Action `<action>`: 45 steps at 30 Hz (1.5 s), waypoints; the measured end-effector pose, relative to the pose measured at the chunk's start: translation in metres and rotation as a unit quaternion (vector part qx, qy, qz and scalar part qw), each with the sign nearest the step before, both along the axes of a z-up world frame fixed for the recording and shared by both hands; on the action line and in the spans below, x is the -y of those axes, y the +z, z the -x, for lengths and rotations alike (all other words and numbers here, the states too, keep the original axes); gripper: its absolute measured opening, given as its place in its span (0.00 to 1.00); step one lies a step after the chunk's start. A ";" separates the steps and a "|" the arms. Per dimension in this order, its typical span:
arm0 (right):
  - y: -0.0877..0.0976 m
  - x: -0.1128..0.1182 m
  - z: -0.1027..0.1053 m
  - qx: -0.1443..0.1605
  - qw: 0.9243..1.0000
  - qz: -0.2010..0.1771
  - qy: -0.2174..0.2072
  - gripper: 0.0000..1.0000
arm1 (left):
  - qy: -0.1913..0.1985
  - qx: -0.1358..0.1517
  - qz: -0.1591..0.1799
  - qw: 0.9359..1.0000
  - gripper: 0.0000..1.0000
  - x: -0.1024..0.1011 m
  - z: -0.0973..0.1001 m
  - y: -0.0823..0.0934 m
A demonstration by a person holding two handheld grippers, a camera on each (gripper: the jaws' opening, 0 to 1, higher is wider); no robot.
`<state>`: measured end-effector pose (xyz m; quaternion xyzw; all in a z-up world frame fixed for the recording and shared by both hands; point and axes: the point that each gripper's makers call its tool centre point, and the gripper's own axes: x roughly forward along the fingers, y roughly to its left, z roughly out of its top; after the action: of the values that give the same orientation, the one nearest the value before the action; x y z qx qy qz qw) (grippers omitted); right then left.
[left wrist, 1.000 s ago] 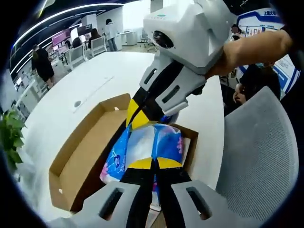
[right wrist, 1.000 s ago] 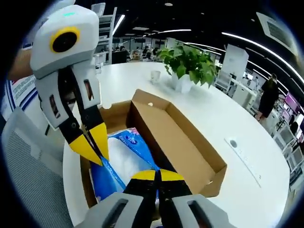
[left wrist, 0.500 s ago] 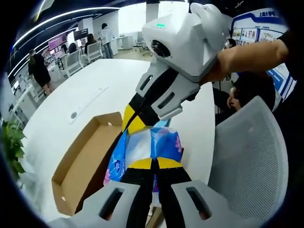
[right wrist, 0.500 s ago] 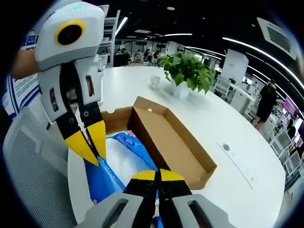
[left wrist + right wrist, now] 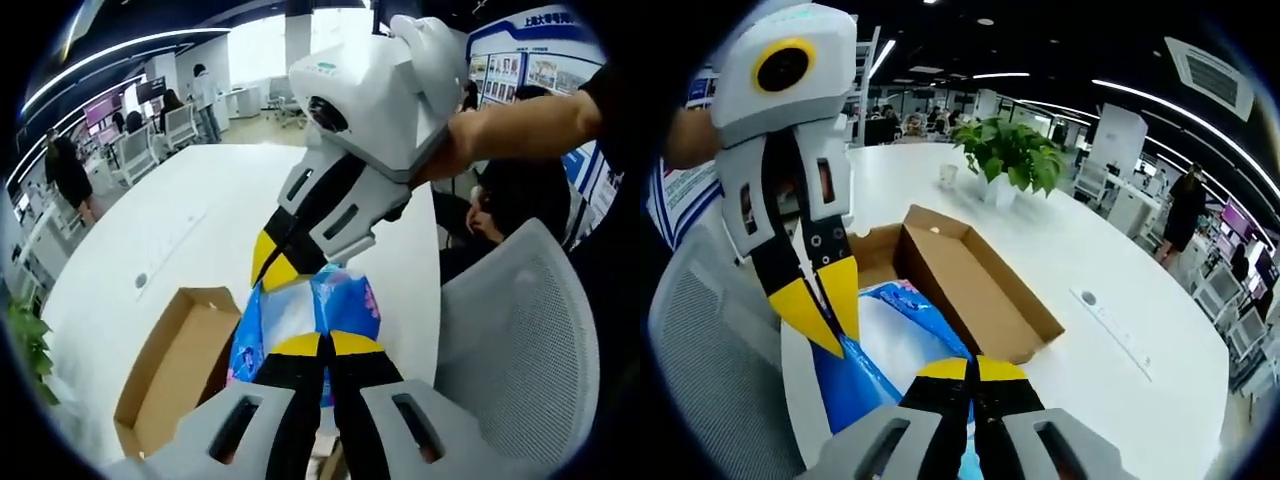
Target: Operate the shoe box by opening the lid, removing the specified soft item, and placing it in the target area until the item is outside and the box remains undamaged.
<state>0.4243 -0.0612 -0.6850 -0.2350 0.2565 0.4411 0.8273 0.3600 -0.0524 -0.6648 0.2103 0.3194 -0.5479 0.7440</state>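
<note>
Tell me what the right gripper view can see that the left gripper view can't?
The right gripper view has a leafy potted plant and a small cup standing on the white table. The left gripper view has a grey mesh chair beside the table and blue wall posters. Both have the open cardboard box and the blue and white soft pack, which the left gripper and the right gripper each pinch with closed jaws, above the box.

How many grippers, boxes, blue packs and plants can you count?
Grippers: 2, left gripper and right gripper
Cardboard box: 1
Blue soft pack: 1
Potted plant: 1
Total: 5
</note>
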 end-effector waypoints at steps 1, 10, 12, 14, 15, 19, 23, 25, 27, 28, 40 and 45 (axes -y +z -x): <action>0.001 0.005 0.000 0.000 1.000 -0.001 -0.004 0.00 | -0.004 0.001 0.001 1.000 0.00 0.005 0.000 0.001; 0.004 0.042 0.001 0.002 0.999 0.000 -0.032 0.00 | -0.028 0.007 0.003 1.000 0.00 0.040 0.001 0.004; 0.004 0.049 0.001 0.003 0.999 0.001 -0.037 0.00 | -0.031 0.008 0.003 0.999 0.00 0.046 0.001 0.004; 0.005 0.057 0.000 0.004 0.999 0.002 -0.043 0.00 | -0.035 0.009 0.004 0.999 0.00 0.052 0.001 0.004; 0.005 0.062 0.000 0.004 0.999 0.003 -0.047 0.00 | -0.037 0.008 0.004 0.999 0.00 0.057 0.001 0.004; 0.004 0.078 -0.002 0.006 0.998 0.007 -0.057 0.00 | -0.049 0.010 0.004 0.999 0.00 0.075 0.001 0.003; 0.004 0.094 -0.004 0.006 0.998 0.008 -0.070 0.00 | -0.057 0.011 0.006 0.998 0.00 0.092 -0.001 0.003; 0.003 0.103 -0.005 0.007 0.997 0.011 -0.076 0.00 | -0.062 0.012 0.006 0.998 0.00 0.101 -0.002 0.003; 0.002 0.113 -0.007 0.006 0.997 0.012 -0.082 0.00 | -0.069 0.014 0.005 0.997 0.00 0.110 -0.002 0.003; 0.002 0.118 -0.008 0.007 0.996 0.013 -0.086 0.00 | -0.073 0.016 0.004 0.997 0.00 0.114 -0.003 0.002; 0.001 0.162 -0.016 0.014 0.994 0.022 -0.110 0.00 | -0.100 0.017 0.002 0.995 0.00 0.158 -0.010 -0.001; -0.001 0.181 -0.020 0.014 0.992 0.024 -0.121 0.00 | -0.108 0.016 0.003 0.994 0.00 0.174 -0.014 -0.003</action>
<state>0.4445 -0.2422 -0.6865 -0.2282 0.2818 0.3281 0.8723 0.3741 -0.2261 -0.6681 0.2506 0.2810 -0.6227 0.6859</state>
